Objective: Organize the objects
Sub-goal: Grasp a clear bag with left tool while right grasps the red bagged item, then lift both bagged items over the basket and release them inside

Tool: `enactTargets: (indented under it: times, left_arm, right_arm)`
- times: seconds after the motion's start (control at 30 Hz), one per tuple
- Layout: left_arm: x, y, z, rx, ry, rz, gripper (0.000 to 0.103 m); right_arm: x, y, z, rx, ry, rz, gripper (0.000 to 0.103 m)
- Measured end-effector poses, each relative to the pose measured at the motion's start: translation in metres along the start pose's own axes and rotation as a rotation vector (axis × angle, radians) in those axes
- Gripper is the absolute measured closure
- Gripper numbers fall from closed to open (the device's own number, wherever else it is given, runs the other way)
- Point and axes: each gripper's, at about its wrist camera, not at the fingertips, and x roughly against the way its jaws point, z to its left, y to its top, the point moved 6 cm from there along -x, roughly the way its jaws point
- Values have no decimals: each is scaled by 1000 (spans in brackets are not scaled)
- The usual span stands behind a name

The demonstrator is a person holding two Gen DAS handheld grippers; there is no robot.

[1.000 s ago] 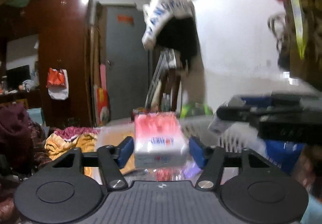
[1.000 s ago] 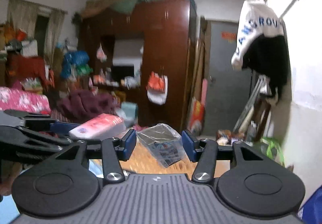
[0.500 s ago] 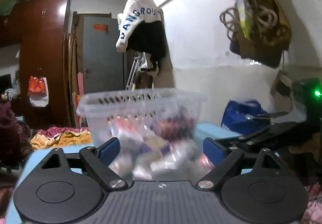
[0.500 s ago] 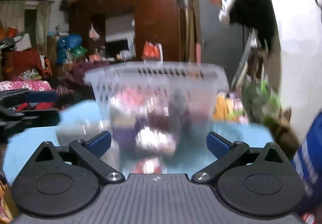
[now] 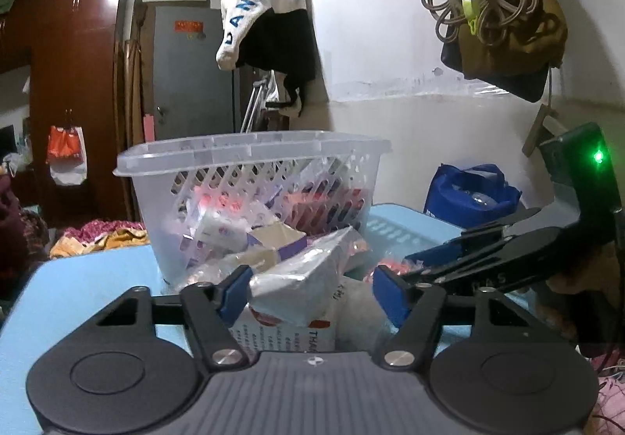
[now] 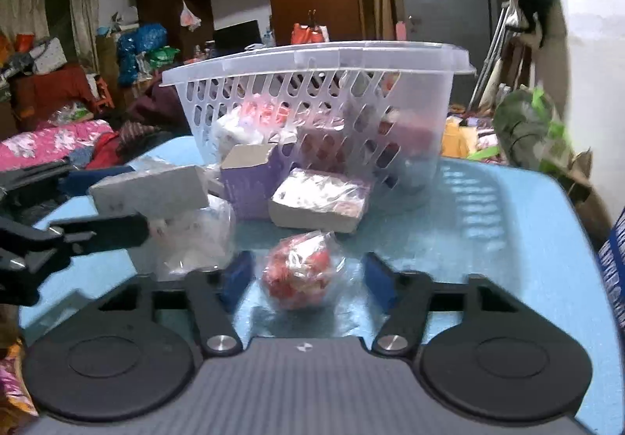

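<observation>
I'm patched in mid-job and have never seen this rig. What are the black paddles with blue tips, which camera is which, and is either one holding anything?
There is no robot arm: a person holds a two-finger gripper in each hand, and each carries a fisheye camera looking along its blue-tipped fingers. In the left wrist view, the left gripper is open around a plastic-wrapped box; whether it touches is unclear. In the right wrist view, the right gripper is open around a red wrapped bundle lying on the blue table. Behind stands a clear basket full of packets, with a purple box and a flat wrapped pack lying in front of it.
</observation>
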Motion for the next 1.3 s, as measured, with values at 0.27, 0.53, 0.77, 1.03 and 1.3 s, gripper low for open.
enactTargets:
  times: [0.27, 0.53, 0.77, 1.03, 1.3]
  left_arm:
    - [10, 0, 1, 57, -28, -60, 58]
    - [19, -4, 8, 77, -26, -78, 58]
    - [24, -9, 13, 101, -37, -99, 58]
    - [44, 70, 32, 92, -1, -270, 58]
    - [-42, 153, 65, 41, 101, -155, 48]
  right_arm:
    - [5, -3, 3, 36, -33, -14, 57]
    - [20, 1, 2, 20, -21, -119, 57]
    - [23, 3, 7, 47, -33, -162, 57]
    - [79, 58, 29, 116, 22, -435, 57]
    - [8, 174, 26, 254, -59, -348, 56]
